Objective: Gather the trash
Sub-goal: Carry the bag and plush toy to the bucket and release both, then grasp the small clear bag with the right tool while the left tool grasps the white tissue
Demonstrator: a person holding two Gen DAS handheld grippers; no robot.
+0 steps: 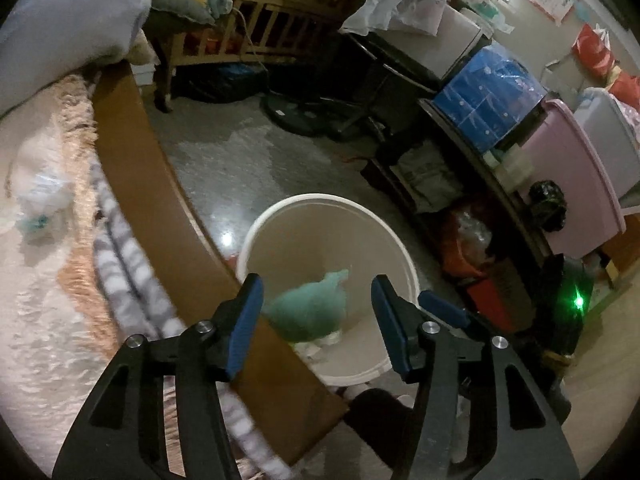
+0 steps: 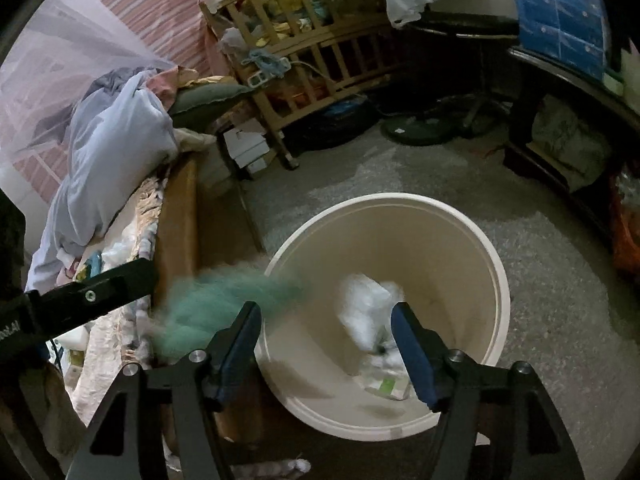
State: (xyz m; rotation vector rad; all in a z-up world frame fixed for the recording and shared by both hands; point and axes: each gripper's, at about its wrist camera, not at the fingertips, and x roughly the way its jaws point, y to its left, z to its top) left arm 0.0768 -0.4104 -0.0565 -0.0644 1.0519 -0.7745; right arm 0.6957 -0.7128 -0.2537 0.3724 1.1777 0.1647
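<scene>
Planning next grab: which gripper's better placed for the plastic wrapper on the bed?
Left, probably: left gripper is open at the bed edge, plastic wrapper in its view; right gripper hangs open over the bucket.
</scene>
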